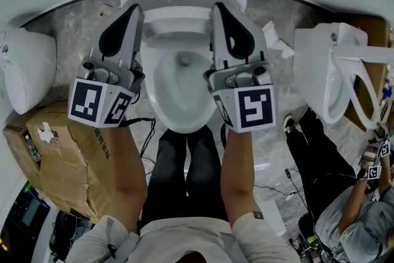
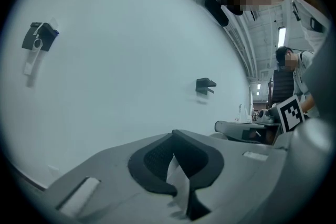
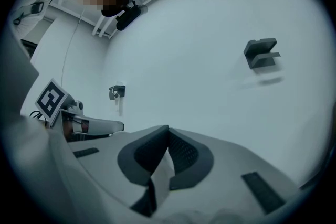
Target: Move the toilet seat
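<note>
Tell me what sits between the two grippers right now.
The head view shows the open toilet bowl lying between the left gripper and the right gripper, which flank its rim. Neither gripper view shows the bowl.

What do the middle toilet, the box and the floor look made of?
Toilet: glossy white with soft highlights, probably glazed ceramic.
Box: matte brown, creased and dented, so cardboard.
Floor: grey and mottled with pale veins and a slight sheen. It could be polished stone or stone-look tile; can't tell which.
</note>
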Tool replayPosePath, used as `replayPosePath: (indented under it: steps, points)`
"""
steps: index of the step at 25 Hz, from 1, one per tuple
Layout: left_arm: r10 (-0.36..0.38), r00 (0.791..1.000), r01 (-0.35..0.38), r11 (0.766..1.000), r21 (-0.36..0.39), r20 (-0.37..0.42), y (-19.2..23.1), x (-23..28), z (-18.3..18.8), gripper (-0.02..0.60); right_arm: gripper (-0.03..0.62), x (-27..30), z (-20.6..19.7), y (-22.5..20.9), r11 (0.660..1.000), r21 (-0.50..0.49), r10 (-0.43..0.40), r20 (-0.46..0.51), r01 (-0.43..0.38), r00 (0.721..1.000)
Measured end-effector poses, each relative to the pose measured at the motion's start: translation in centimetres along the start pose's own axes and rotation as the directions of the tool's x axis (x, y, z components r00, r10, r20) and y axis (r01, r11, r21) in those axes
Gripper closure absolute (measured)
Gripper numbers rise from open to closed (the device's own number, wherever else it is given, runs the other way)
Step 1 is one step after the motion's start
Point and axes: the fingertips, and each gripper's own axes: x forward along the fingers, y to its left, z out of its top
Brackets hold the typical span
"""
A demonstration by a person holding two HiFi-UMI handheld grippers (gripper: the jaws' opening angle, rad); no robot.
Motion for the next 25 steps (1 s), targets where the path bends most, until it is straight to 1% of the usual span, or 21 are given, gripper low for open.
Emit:
replayPosePath:
  steps: [25]
  points:
    - [-0.004, 1.0, 0.004, 1.0, -0.001, -0.014, 2.3, 3.3, -0.3, 0.592, 0.595, 3.5, -0.9, -1.6, 0.999, -0.035, 0.011, -0.011, -0.011, 1.0]
